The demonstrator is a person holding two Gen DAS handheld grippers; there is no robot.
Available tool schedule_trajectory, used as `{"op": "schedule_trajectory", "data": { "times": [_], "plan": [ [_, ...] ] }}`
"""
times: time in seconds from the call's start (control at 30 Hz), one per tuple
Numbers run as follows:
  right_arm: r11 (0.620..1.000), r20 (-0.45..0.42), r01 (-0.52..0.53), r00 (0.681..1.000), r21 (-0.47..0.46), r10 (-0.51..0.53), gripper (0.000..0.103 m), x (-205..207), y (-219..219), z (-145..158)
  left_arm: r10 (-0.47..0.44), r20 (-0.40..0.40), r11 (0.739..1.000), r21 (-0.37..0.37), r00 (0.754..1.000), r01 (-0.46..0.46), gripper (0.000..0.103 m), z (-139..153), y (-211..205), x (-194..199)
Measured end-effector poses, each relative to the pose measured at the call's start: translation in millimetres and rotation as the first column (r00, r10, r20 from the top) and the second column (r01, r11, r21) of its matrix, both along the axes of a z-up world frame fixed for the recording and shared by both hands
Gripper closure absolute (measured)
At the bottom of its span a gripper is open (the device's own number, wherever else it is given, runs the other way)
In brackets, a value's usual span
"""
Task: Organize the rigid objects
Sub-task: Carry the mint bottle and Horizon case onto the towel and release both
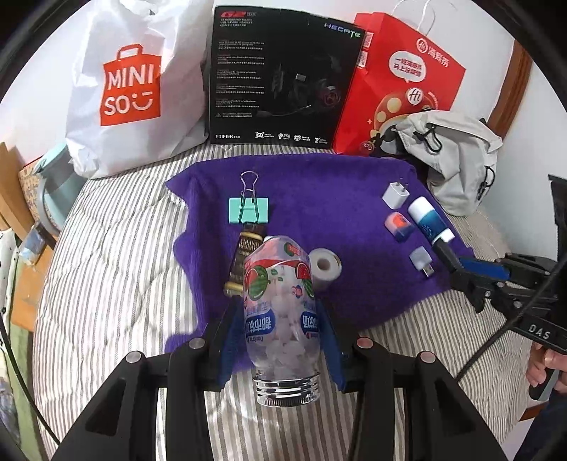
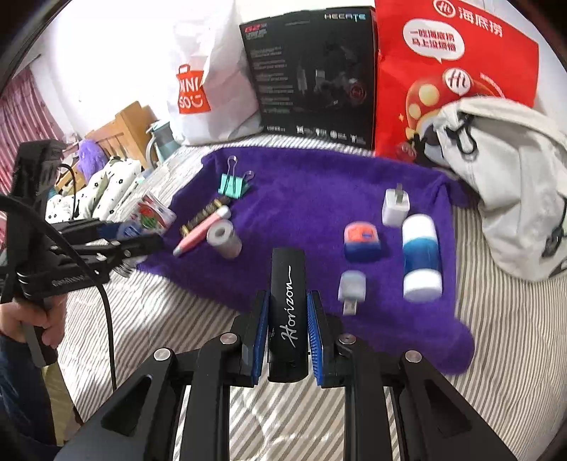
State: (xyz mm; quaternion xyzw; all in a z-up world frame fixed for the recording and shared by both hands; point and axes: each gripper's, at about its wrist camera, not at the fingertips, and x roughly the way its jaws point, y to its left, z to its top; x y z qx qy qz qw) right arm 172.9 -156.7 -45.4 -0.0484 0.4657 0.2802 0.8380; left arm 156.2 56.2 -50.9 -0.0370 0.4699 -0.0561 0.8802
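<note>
We see the left gripper clamped on a clear ribbed-neck plastic bottle over the fuzzy purple cloth. The right gripper pinches a smooth black bar between 2 blue pads, above striped bedding.

Both views are bright with soft daylight; the white wall behind is blown out to near pure white. Faint dappled patches of light and shade lie on the striped bedspread. Fisheye curvature bends the edges, and black vignette fills the corners. The right wrist view is smeared by motion blur, softest on the white-and-blue bottle.
</note>
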Motion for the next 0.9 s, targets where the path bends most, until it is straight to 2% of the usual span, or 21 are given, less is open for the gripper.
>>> {"op": "schedule_trajectory", "data": {
  "times": [0.17,0.43,0.9],
  "plan": [
    [1.0,0.001,-0.006,1.0,-0.009,0.006,0.082,20,9,-1,-0.01,-0.03,1.0,0.016,1.0,0.01,0.063,-13,-2,23],
    [0.999,-0.043,-0.01,0.999,-0.041,0.008,0.082,47,21,-29,-0.033,-0.068,0.999,0.028,0.997,0.034,0.064,-33,-6,41],
    [0.996,-0.058,-0.026,0.998,-0.083,0.021,0.082,65,33,-50,-0.085,-0.069,0.996,0.02,0.994,0.086,0.065,-39,-22,60]
  ]
}}
